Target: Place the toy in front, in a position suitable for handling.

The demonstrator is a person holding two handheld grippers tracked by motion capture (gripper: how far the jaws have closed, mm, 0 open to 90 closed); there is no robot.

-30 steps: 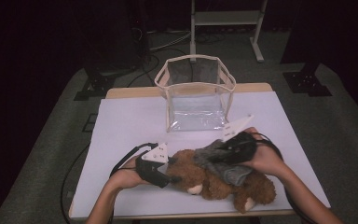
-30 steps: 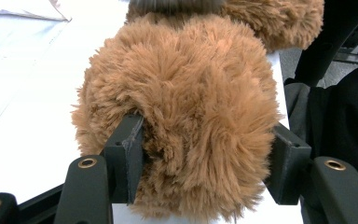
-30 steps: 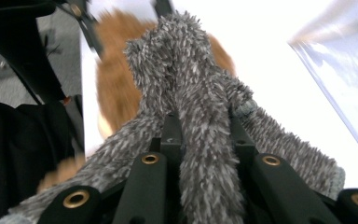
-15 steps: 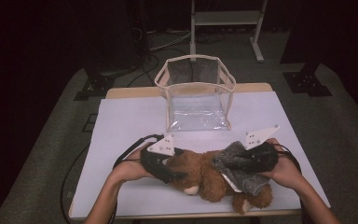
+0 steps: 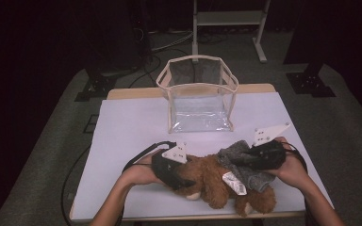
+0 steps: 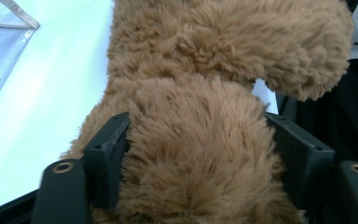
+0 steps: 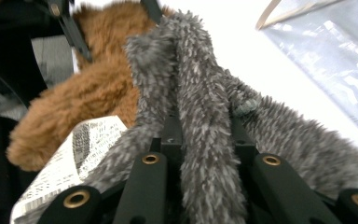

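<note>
High view: brown plush toy (image 5: 217, 181) on the counter (image 5: 122, 141), near side of the clear bag (image 5: 199, 96). Left gripper (image 5: 181, 181) view: jaws, lately widening then narrowing, straddle the plush. Right gripper (image 5: 245, 157) view: jaws pinch grey fleece cloth (image 7: 200, 107) beside a paper tag (image 7: 74, 149).

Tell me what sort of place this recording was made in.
Probably a lab or studio recording set-up: a white-covered table on grey carpet, dark surroundings, loose black floor cables and a white metal stand behind.
</note>
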